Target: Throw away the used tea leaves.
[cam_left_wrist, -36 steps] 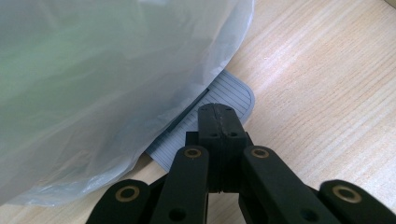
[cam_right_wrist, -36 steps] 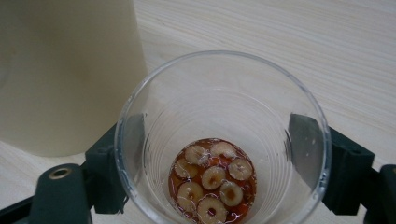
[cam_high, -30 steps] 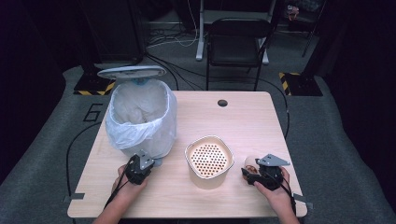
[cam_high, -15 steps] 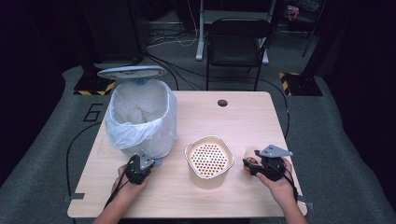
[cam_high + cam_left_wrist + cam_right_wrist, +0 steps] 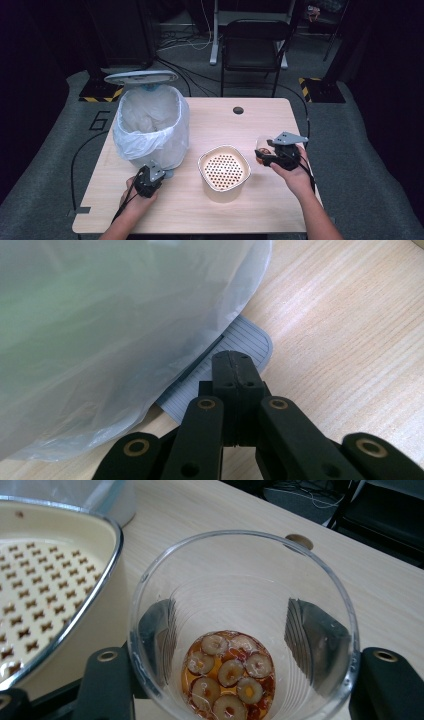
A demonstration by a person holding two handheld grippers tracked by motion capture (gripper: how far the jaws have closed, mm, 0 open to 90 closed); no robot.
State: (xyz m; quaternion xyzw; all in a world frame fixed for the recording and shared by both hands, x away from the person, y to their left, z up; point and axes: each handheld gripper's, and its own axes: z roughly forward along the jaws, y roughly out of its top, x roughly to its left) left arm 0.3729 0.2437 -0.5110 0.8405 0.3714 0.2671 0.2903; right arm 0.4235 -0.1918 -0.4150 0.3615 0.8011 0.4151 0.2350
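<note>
My right gripper [image 5: 270,156] is shut on a clear glass [image 5: 262,148], holding it just right of the cream strainer bowl [image 5: 223,172]. In the right gripper view the glass [image 5: 245,585] sits between the pads [image 5: 159,630], and date slices [image 5: 229,675] lie in a little amber liquid at its bottom. The strainer bowl [image 5: 50,580] is close on the left. My left gripper [image 5: 148,179] rests at the foot of the bin [image 5: 152,125]. Its jaws [image 5: 235,367] are shut together over the grey ribbed pedal [image 5: 247,340].
The bin's white bag [image 5: 100,330] bulges over the pedal, and its lid [image 5: 141,76] stands open. A round cable hole [image 5: 238,110] is at the table's far edge. A black chair [image 5: 255,47] stands beyond the table.
My right gripper has carried the glass away from the person and slightly left, toward the strainer bowl. The left gripper has stayed at the pedal.
</note>
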